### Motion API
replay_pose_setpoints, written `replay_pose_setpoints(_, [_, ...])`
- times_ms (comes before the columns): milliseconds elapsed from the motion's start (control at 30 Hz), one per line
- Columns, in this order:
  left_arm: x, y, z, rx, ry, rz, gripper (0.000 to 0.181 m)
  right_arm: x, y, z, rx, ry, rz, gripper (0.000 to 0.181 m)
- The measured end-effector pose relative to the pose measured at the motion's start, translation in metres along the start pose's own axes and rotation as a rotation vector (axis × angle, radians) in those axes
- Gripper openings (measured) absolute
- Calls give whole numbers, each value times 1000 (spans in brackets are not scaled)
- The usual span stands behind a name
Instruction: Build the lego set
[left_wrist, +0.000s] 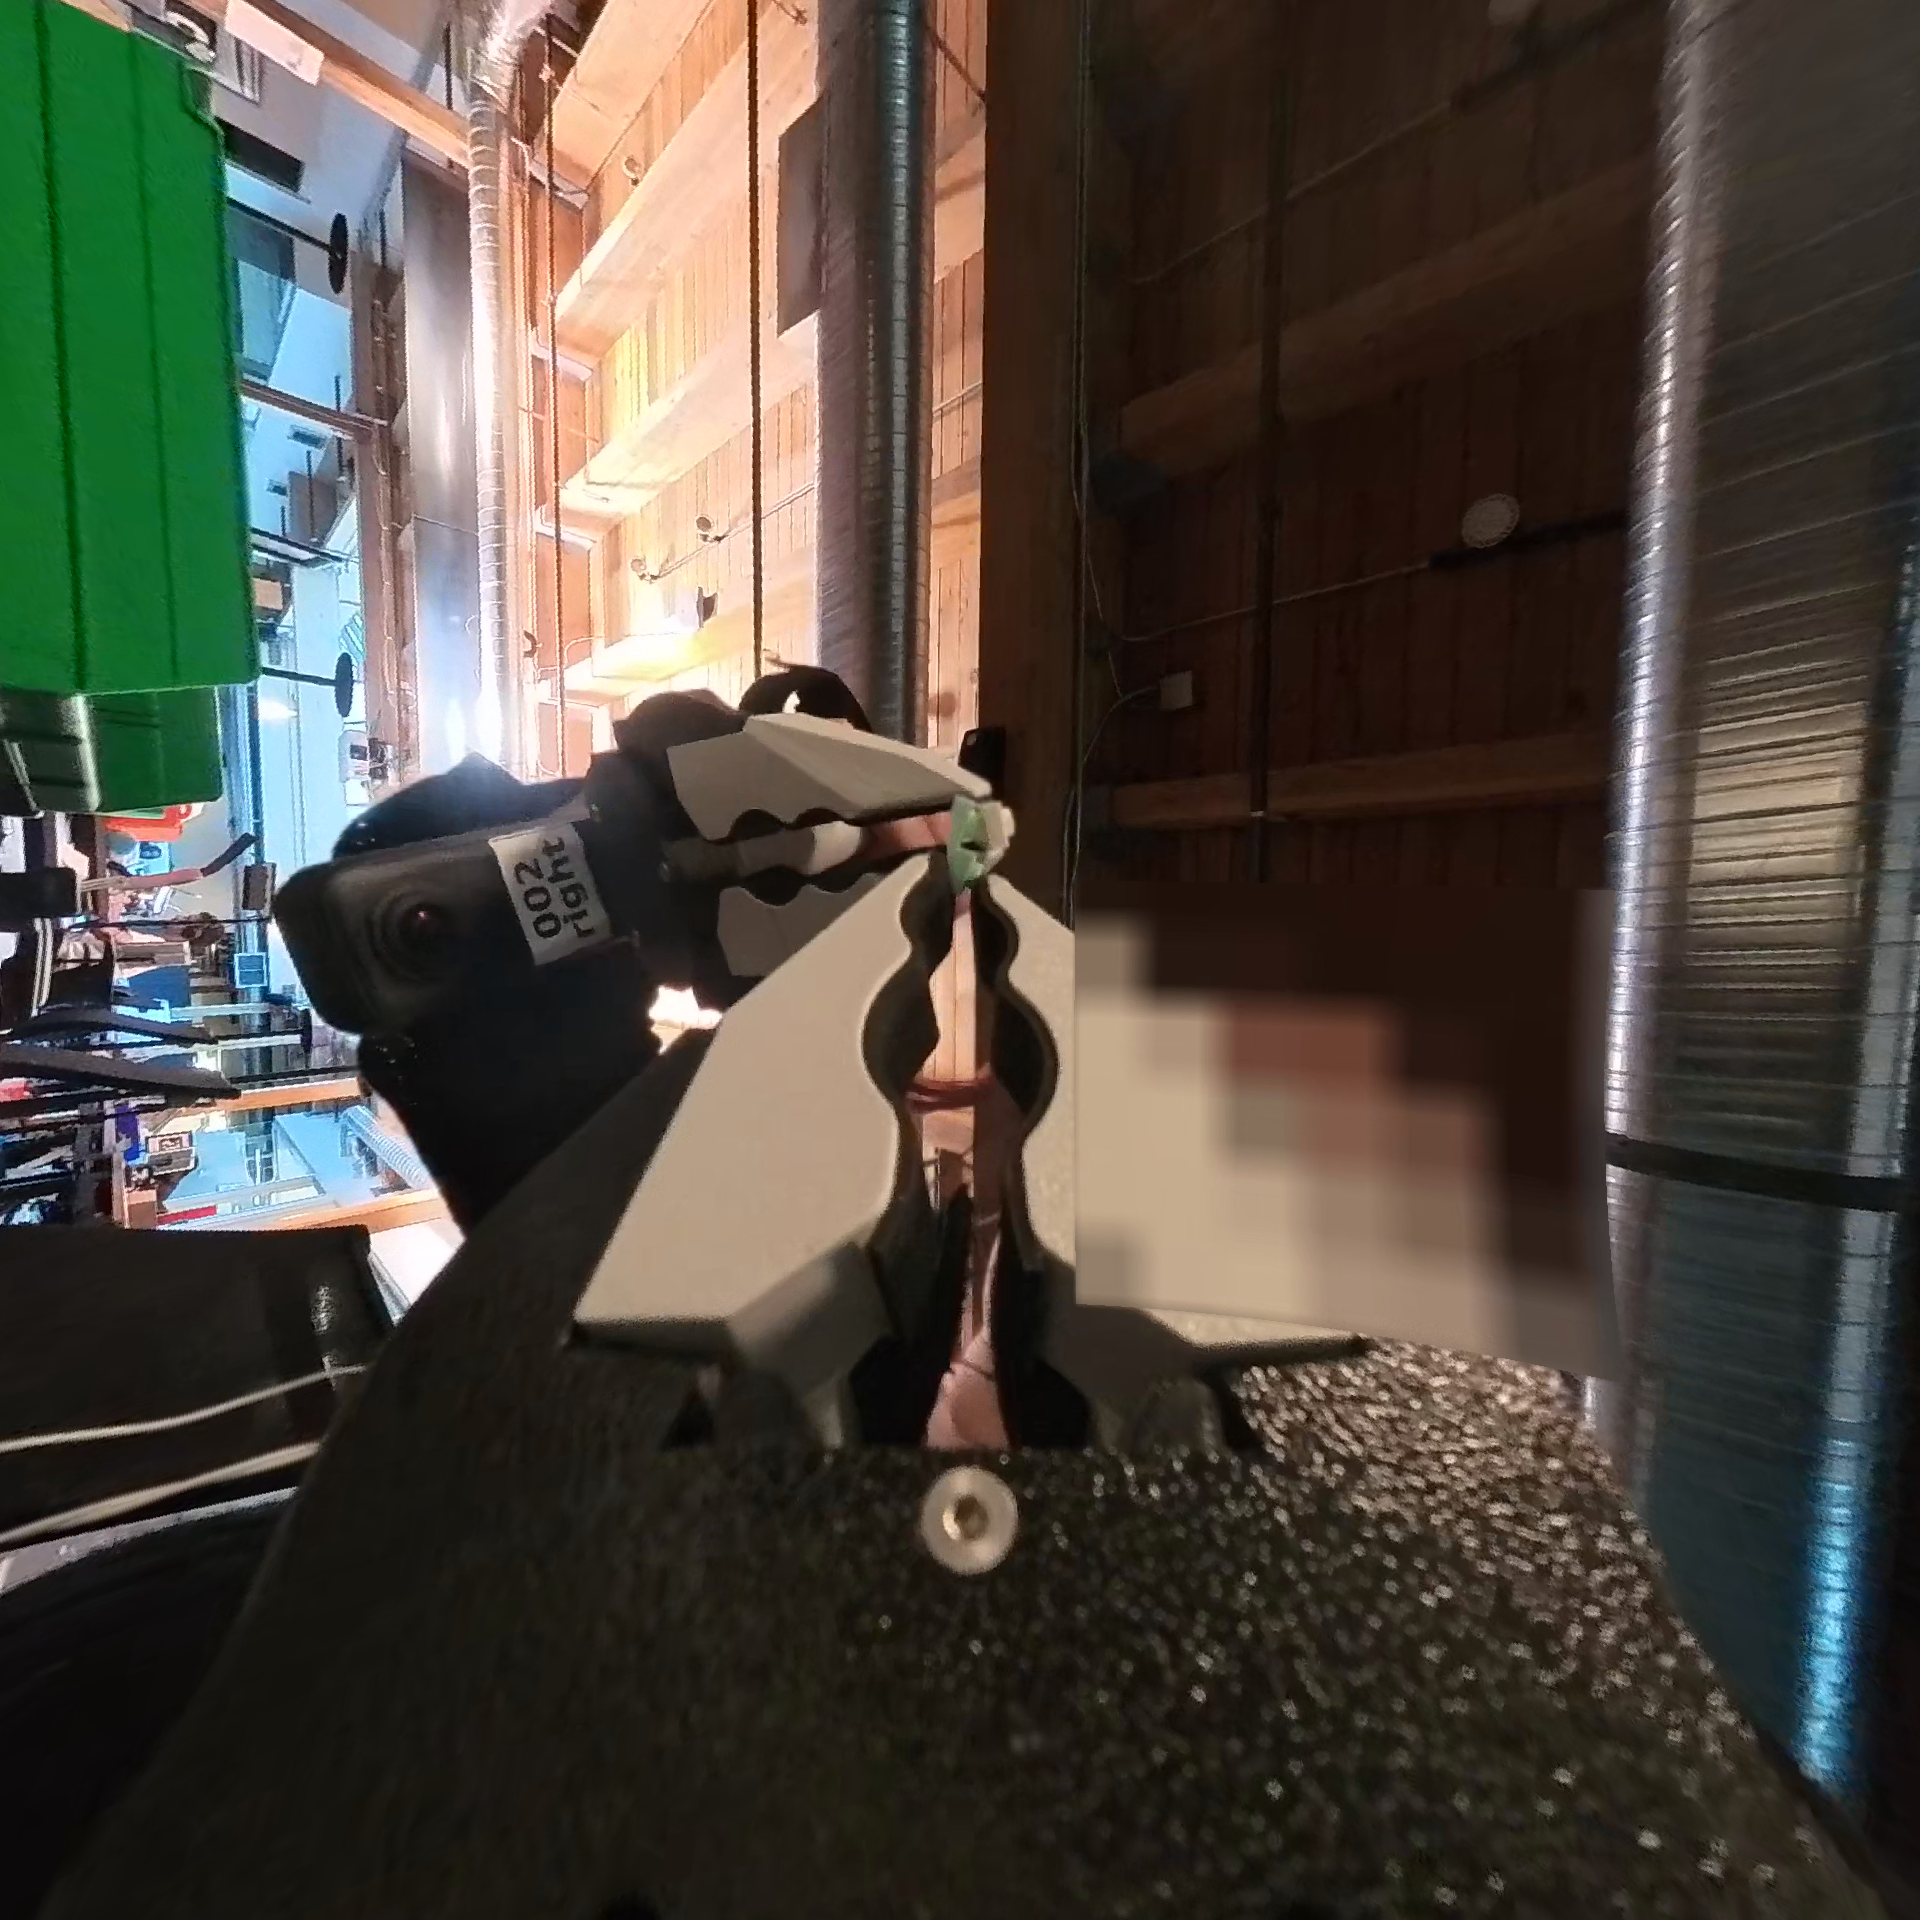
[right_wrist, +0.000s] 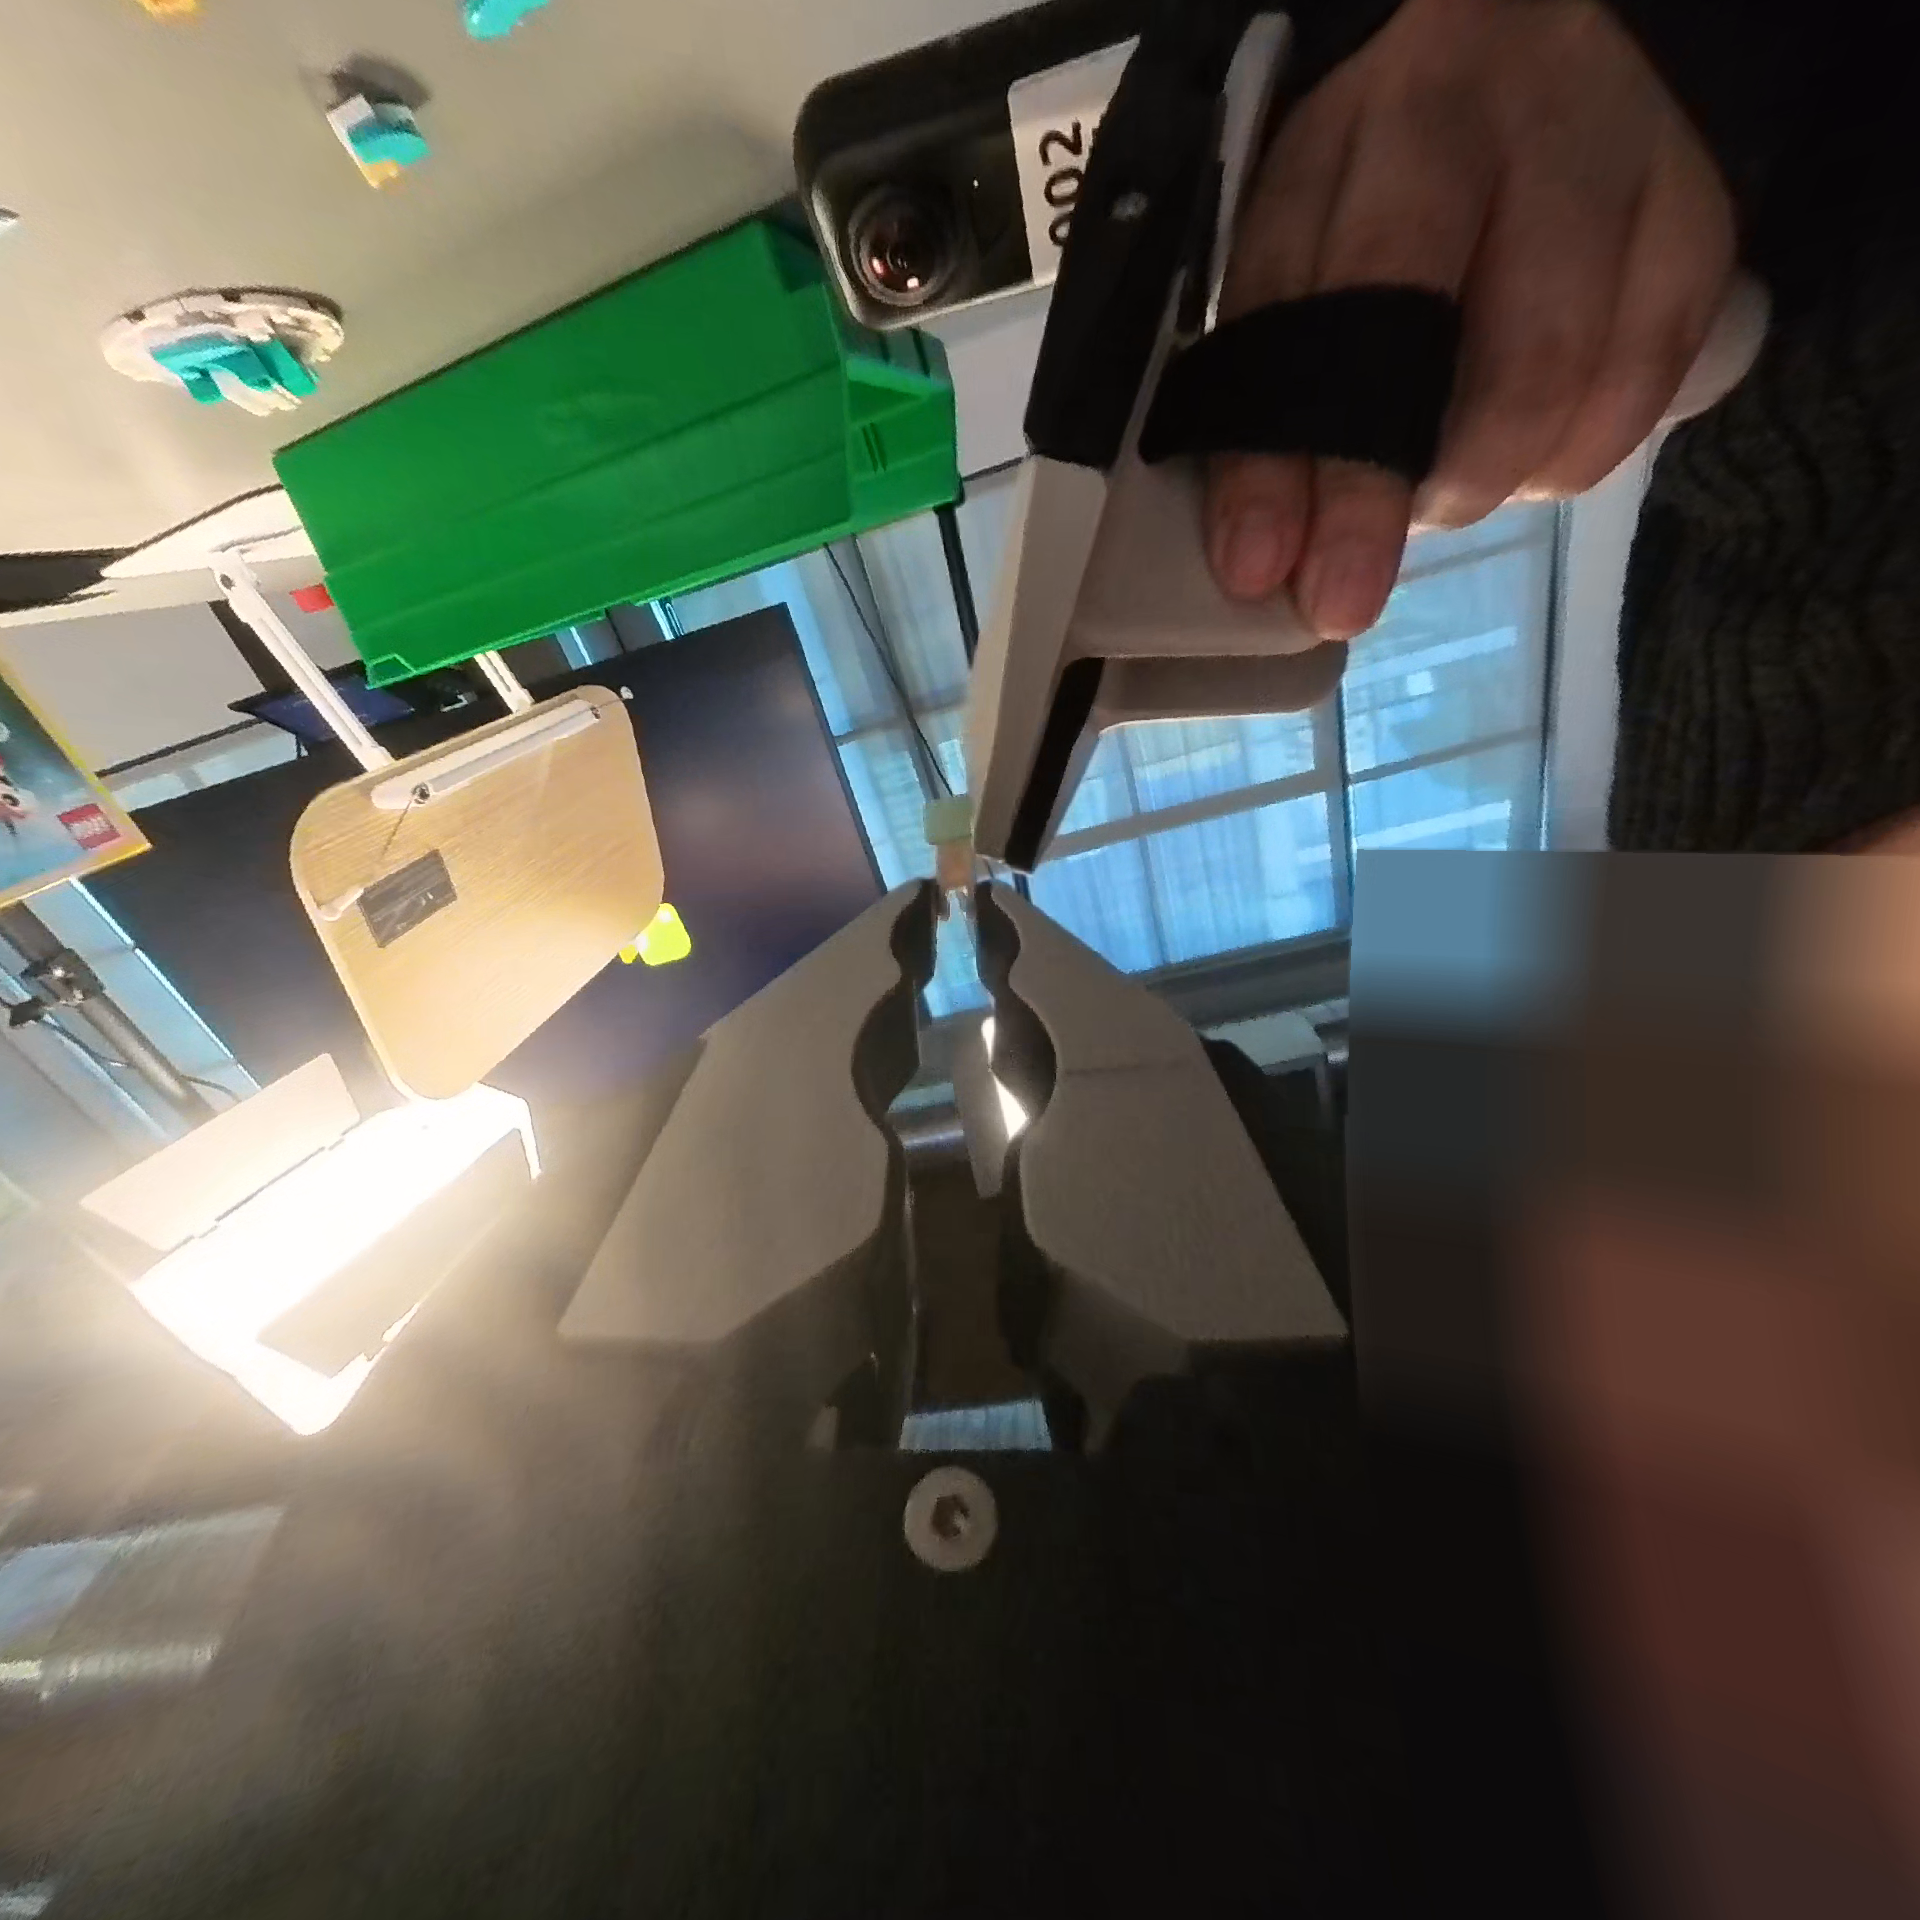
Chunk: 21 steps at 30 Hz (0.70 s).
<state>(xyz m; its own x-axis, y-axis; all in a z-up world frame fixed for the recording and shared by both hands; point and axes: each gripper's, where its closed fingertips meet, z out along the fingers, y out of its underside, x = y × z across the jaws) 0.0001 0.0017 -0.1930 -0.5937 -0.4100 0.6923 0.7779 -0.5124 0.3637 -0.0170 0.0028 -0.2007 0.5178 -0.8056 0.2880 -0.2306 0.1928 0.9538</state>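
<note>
Held aloft, the left gripper (left_wrist: 971, 904) and right gripper (right_wrist: 951, 899) meet tip to tip, both clamped on one tiny pale-green-capped lego piece (right_wrist: 948, 831), crossing at an angle.

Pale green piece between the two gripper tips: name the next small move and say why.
Probably ease the two tips together along one line to seat the join. The left gripper and the right gripper both look shut, tips meeting in mid-air at the pale green piece. In the right wrist view a tan part sits under the green one. Whether they are fully pressed home cannot be told.
</note>
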Motion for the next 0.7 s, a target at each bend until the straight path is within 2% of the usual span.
replay_pose_setpoints(333, [-6,-7,-5,34,-49,-1,1,-8,-13,-5,19,-20,7,6])
replay_pose_setpoints(467, [-8,-24,-14,58,-169,176,1,-27,-16,-7,-15,-87,93,6])
replay_pose_setpoints(533, [-12,-37,-22,63,-282,313,1,-51,-36,-9,-8,-175,169,6])
replay_pose_setpoints(600, [-15,-47,-31,58,-373,414,1,-78,-71,-15,60,-271,204,6])
replay_pose_setpoints(700, [-20,-54,-39,46,-459,495,2,-111,-109,-23,152,-386,231,5])
